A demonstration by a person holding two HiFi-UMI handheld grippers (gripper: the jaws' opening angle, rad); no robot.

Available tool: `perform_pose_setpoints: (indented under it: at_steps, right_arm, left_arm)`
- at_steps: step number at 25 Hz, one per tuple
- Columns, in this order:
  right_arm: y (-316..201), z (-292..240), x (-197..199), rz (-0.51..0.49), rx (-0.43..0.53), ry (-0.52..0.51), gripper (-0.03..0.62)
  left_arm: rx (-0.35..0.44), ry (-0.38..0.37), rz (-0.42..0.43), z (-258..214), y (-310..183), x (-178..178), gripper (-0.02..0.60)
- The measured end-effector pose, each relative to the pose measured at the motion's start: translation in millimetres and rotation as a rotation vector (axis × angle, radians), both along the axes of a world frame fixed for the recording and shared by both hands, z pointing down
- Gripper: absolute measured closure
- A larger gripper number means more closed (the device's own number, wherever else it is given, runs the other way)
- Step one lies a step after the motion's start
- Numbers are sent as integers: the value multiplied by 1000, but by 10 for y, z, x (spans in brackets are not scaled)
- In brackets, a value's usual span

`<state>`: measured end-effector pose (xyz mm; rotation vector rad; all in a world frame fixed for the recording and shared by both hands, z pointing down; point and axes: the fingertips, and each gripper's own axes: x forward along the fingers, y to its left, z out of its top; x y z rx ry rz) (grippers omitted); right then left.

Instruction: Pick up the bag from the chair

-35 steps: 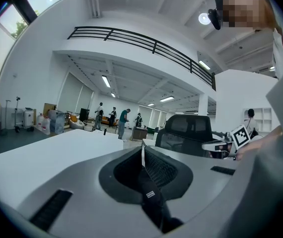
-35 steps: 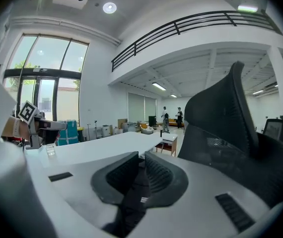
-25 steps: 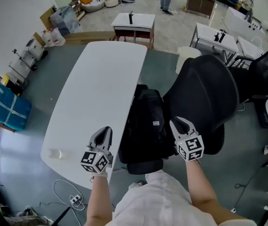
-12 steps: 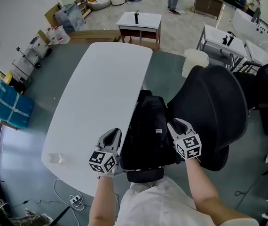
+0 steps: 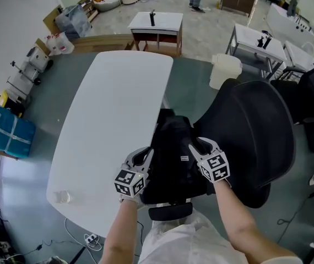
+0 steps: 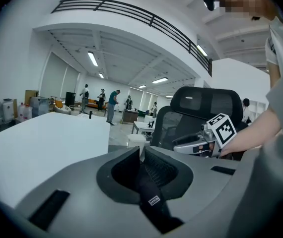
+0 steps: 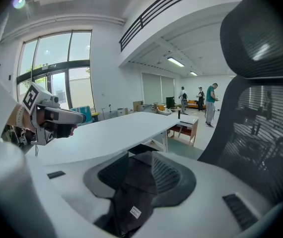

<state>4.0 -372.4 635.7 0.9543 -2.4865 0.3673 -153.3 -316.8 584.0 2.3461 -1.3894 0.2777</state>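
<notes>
The black bag (image 5: 172,157) lies on the seat of a black office chair (image 5: 250,131), tight against the white table's edge. My left gripper (image 5: 142,157) is at the bag's left side and my right gripper (image 5: 198,146) at its right side. In the left gripper view the left gripper (image 6: 141,153) is shut on a black strap (image 6: 149,190) with a small label. The right gripper (image 7: 140,158) is shut on a dark fabric strap (image 7: 131,192) of the bag. Below the jaws the bag's body is hidden in both gripper views.
The long white table (image 5: 113,120) runs along the bag's left. The chair's tall mesh back (image 7: 260,103) stands close on the right. A white bin (image 5: 225,69) and small tables (image 5: 157,23) stand farther off, with people at the far end of the room.
Both grippers have moved inward from the table edge and the chair side onto the bag, and now hold its straps.
</notes>
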Motion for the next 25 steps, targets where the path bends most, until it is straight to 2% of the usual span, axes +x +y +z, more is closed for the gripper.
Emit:
perform_pose_setpoints:
  at_steps: [2,8,13,19,25]
  right_arm:
    - [-62,97,-30,-10,-14,12,436]
    - [-260,379,-64,-30,-45,46,430]
    - [-428,531,-78,-28,-64,58,422]
    - [-624,852,-121,-48,-108,94,414]
    - [-844,1172,-231,-79,-155,122,414]
  left_arm:
    - [-15,-20,42,105,-126,109,546]
    - [-86,-53,121,484,-476,373,459]
    - [-162,-116,168,834,-727,573,345]
    - [-227,-156,202,1128,-1000,719,333]
    - [-270,-103,177,1297,-1123,734,333]
